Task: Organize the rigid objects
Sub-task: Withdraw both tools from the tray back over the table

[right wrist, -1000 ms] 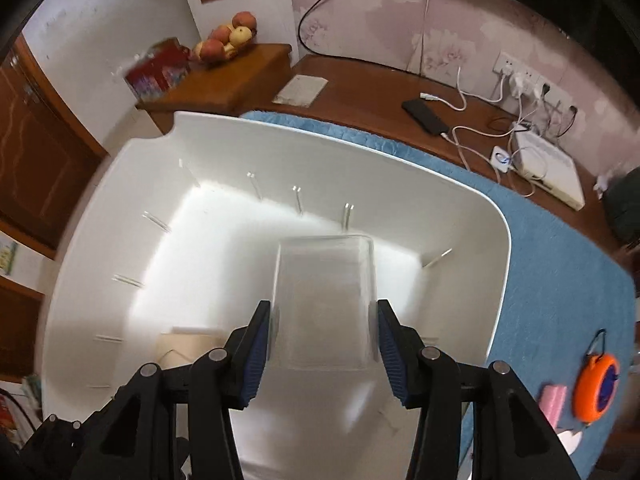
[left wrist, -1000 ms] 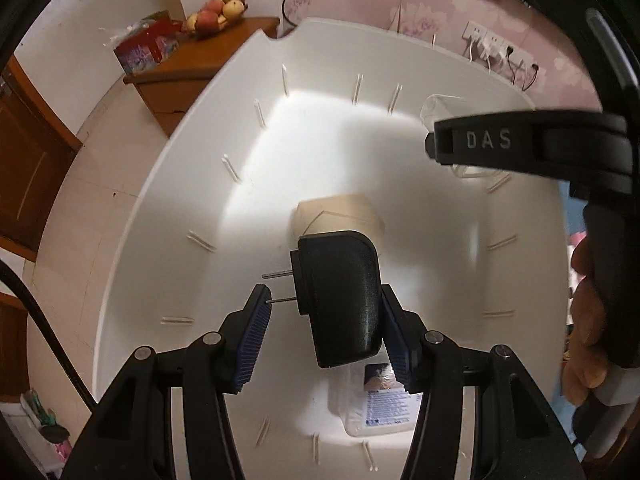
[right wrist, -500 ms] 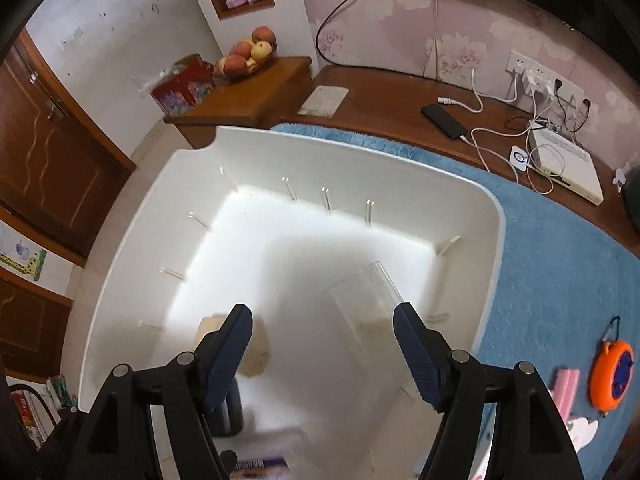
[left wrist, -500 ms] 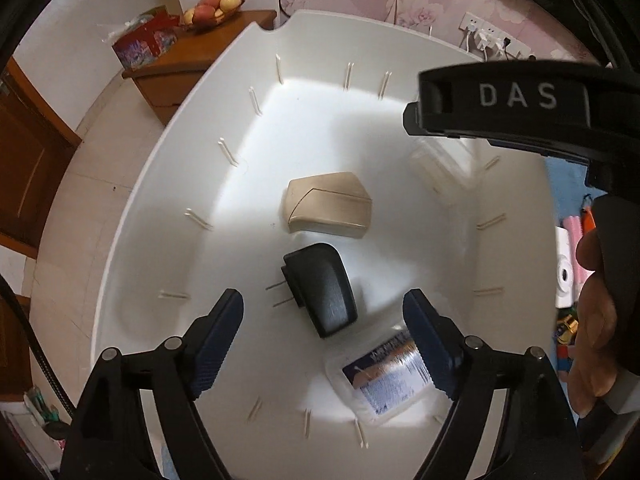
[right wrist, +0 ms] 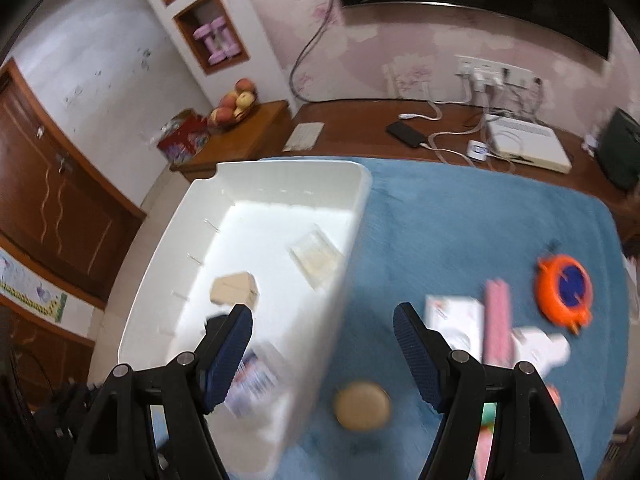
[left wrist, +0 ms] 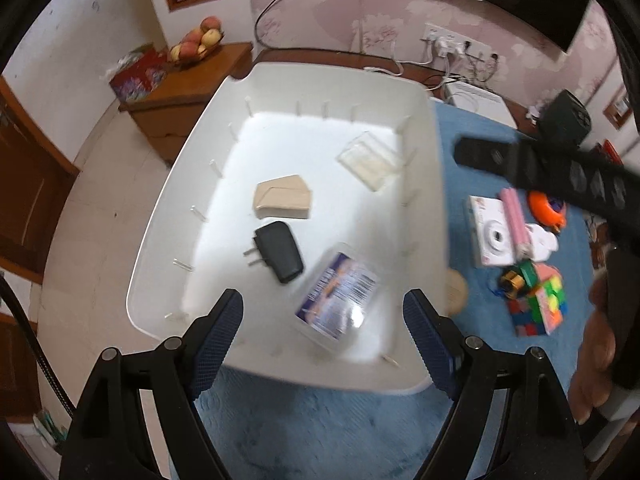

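Observation:
A white bin (left wrist: pixel 164 224) (right wrist: pixel 160 264) sits on the blue mat. On its floor lie a black plug adapter (left wrist: pixel 280 254), a tan block (left wrist: pixel 284 202) (right wrist: pixel 234 289), a clear lidded box (left wrist: pixel 370 158) (right wrist: pixel 316 258) and a labelled clear container (left wrist: pixel 338 292). My left gripper (left wrist: pixel 322 332) hangs open above the bin's near rim with nothing in it. My right gripper (right wrist: pixel 322 346) is open and empty over the bin's right wall. On the mat lie a tan round disc (right wrist: pixel 362 404), a white camera box (left wrist: pixel 490 232), a pink bar (right wrist: pixel 496 320), an orange tape measure (right wrist: pixel 564 290) and colourful cubes (left wrist: pixel 540 302).
The right gripper's body (left wrist: pixel 560 172) crosses the left wrist view at upper right, with a hand (left wrist: pixel 596 364) below it. Behind the mat, a wooden desk (right wrist: pixel 360 128) holds a phone, cables and a white device. A side cabinet (left wrist: pixel 180 88) carries fruit.
Both grippers let go and opened: the left dropped the black adapter, the right the clear box. Both then rose and pulled back, the right swinging right over the mat.

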Tool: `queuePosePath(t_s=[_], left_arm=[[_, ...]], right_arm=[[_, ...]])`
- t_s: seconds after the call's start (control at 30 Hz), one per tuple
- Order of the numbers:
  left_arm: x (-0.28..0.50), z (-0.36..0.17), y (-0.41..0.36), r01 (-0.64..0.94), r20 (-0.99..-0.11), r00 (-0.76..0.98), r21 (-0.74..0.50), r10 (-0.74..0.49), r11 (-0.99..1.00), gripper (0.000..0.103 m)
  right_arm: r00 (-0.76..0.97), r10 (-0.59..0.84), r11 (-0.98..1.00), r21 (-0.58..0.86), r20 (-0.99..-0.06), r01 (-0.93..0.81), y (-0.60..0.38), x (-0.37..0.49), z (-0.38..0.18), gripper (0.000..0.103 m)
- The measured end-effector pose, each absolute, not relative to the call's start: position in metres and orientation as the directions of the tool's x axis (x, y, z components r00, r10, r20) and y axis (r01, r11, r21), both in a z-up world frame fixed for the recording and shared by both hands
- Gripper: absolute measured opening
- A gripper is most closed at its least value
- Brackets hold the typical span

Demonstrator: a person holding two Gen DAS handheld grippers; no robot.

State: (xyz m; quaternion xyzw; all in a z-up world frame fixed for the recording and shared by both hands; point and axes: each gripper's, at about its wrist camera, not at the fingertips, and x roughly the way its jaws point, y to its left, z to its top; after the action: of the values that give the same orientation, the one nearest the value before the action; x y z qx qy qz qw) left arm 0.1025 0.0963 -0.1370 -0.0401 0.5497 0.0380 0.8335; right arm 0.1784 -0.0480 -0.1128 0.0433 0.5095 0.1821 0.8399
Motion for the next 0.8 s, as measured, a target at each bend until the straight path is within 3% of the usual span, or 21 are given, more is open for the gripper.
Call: queuePosePath(t_s=[0.43,0.8], left_arm=[[0.061,-0.083,-0.022,0.023,-0.881,0.473,0.016,0.003,1.0,0.085],[0.049,-0.098,-0.118,-0.026,-0.894,0.447,-0.052,-0.035,0.998,0.088]], right_arm=[[0.479,0.236,0.97,0.174,-0.845,-0.171,-0.225,0.057,-0.096,0.074],[0.493,0.192,0.974,0.102,-0.849,-0.202,-0.315,0.04,-0.104,0.074]])
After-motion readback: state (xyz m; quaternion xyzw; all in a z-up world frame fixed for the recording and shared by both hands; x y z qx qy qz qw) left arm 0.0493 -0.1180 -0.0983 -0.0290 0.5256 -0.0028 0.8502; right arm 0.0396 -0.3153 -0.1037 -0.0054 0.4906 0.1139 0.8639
